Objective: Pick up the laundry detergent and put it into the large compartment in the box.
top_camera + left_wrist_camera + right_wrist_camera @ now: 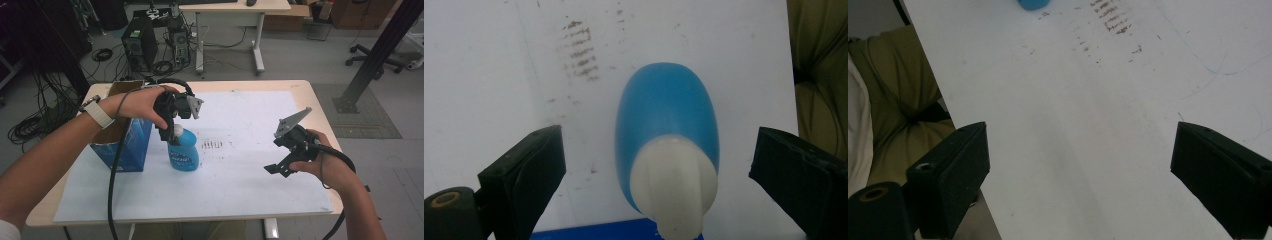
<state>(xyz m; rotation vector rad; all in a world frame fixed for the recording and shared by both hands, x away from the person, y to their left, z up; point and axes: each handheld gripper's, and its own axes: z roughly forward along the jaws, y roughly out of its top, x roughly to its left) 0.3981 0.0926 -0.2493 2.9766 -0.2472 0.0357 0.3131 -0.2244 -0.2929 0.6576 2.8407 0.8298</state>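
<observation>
A blue bottle point(183, 152) with a white cap point(177, 131) stands upright on the white sheet point(230, 175), right beside a blue box. My left gripper point(169, 134) hangs directly over the bottle, pointing down. In the left gripper view the jaws stand wide apart on either side of the white cap point(674, 187) and the blue bottle point(669, 115), touching neither. My right gripper point(278, 167) is held above the right part of the sheet, open, with nothing between its jaws. The bottle's blue base point(1033, 4) shows at the top of the right gripper view.
An open blue box with cardboard flaps point(125, 142) stands at the table's left, touching the bottle's side. Brown smudges point(212, 144) mark the middle of the sheet. The wooden table edge point(320, 112) runs along the right. A person's lap point(898, 110) lies beyond the near edge.
</observation>
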